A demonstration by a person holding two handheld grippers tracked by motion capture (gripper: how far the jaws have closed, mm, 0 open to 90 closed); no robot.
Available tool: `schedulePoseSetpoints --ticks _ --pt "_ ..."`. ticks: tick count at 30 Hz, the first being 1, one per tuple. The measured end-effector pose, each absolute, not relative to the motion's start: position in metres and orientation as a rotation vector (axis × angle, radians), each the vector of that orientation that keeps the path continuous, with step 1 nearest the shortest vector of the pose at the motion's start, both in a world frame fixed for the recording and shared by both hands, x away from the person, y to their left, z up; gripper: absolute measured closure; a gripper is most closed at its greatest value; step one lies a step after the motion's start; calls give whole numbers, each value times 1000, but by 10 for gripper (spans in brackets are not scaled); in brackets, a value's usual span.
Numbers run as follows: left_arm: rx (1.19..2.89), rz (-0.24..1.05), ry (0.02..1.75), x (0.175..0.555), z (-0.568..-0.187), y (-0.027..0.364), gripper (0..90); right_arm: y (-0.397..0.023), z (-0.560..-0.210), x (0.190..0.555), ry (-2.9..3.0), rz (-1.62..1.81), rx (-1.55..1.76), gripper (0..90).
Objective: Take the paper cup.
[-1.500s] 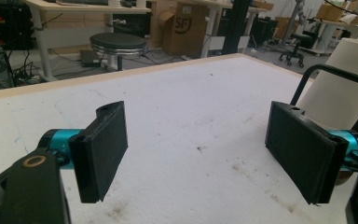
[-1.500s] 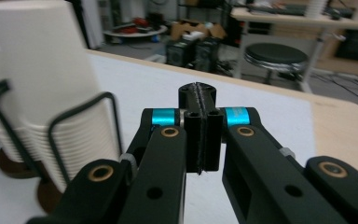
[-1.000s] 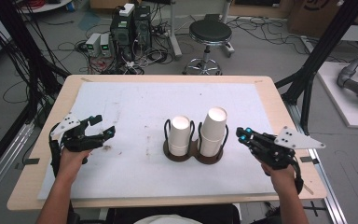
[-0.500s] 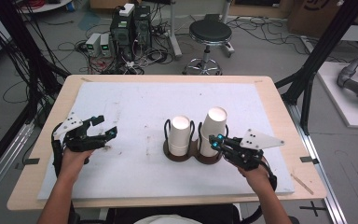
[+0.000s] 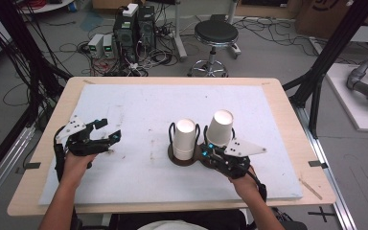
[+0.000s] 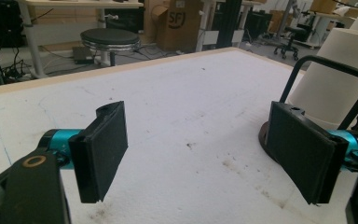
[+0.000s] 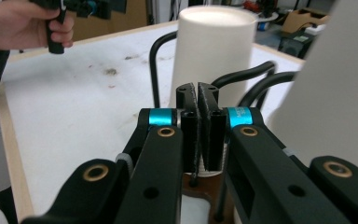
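Two white paper cups stand upside down in a dark round holder (image 5: pixel 176 159) with black wire loops: the left cup (image 5: pixel 186 139) upright, the right cup (image 5: pixel 219 128) tilted. My right gripper (image 5: pixel 205 152) is shut, low at the holder's front between the two cups. In the right gripper view its jaws (image 7: pixel 197 91) are pressed together with nothing seen between them, the left cup (image 7: pixel 214 51) just beyond and the right cup (image 7: pixel 335 79) close by. My left gripper (image 5: pixel 111 129) hovers open at the table's left; its jaws (image 6: pixel 200 140) are wide apart, and a cup (image 6: pixel 335 79) and a wire loop (image 6: pixel 326 63) show behind them.
A white sheet (image 5: pixel 139 110) covers the wooden table (image 5: pixel 287 103), with small brown stains near the left gripper. A stool (image 5: pixel 215 33) and computers (image 5: pixel 134 24) stand on the floor beyond the far edge. The person's left hand (image 7: pixel 23 23) appears in the right gripper view.
The right gripper has moved left and down, from beside the right cup to the front of the holder. The left gripper has stayed where it was.
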State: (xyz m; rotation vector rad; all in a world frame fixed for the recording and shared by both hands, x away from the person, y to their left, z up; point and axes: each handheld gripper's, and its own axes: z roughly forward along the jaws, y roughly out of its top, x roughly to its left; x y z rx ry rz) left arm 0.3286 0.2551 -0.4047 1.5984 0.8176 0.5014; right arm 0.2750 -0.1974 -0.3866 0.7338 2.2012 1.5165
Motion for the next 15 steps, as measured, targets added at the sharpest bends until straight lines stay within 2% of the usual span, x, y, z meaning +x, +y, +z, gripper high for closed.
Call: schedulePoseSetpoints --ticks 7,11,15 --pt "1604 499 815 329 -405 254 209 -178 -402 279 2251 1465 767 860" --pt "1606 498 812 328 -405 253 209 -168 -410 279 2258 1442 778 900" --pt "1607 499 812 328 -405 253 209 -160 -414 278 2260 1447 778 900"
